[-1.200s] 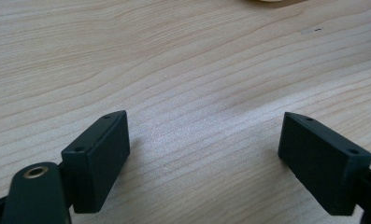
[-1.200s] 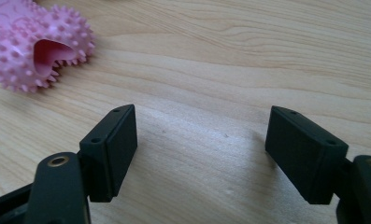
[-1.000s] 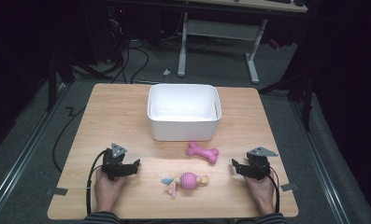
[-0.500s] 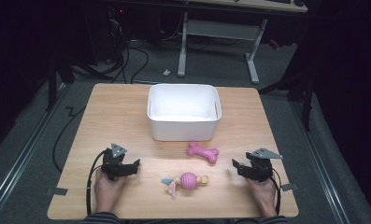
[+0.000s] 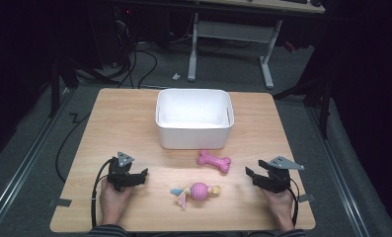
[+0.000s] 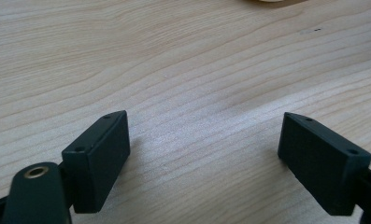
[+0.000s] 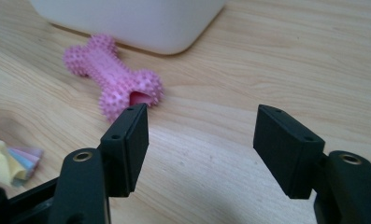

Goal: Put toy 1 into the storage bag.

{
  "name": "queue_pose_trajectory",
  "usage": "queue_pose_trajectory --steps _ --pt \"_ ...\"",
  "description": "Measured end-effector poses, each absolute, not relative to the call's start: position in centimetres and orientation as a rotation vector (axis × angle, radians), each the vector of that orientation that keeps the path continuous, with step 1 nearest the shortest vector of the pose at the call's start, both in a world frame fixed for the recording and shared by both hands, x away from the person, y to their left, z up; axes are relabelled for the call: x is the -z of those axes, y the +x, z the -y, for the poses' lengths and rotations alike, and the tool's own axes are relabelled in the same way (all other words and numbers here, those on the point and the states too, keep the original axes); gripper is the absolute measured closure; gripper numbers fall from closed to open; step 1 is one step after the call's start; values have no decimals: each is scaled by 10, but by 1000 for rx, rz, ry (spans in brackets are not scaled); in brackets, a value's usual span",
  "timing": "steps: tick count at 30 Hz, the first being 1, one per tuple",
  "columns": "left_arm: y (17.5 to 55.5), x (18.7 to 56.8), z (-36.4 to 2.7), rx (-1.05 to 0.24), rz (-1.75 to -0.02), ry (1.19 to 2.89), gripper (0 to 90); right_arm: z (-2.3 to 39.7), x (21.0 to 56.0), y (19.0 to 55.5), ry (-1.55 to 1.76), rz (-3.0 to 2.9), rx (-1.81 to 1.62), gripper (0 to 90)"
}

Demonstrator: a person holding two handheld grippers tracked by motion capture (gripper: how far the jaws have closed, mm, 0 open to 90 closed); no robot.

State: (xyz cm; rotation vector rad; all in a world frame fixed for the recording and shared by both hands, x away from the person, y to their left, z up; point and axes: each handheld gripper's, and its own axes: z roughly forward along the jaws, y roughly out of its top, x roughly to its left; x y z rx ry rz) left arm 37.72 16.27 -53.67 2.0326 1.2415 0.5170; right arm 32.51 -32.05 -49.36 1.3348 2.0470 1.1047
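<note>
Pink and knobbly all over, the bone toy lies flat on the wooden table just ahead of my right gripper and off toward its left jaw; one rounded end faces me and shows a small hollow in the middle. My right gripper's jaws have just been closing and now stand partly apart with nothing between them, only bare wood. Just beyond the bone sits the white tub, its rounded corner close to the toy's far end; seen from above, its inside is bare white. Further to the left of my right gripper lies the ball toy, a pink studded ball with pastel cloth ends. My left gripper rests low over the table, jaws wide apart and holding nothing
</note>
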Motion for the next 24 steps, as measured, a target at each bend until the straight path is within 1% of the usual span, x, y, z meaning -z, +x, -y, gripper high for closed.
queue_pose_trajectory --steps 10,17,24 --pt "377 537 -163 -517 -1241 2033 172 309 486 328 1288 -2076 -1136 373" --pt "377 537 -163 -516 -1241 2033 172 301 474 332 1242 -2088 -1162 375" --pt "377 537 -163 -517 -1240 2033 173 287 463 343 1171 -2137 -1179 378"
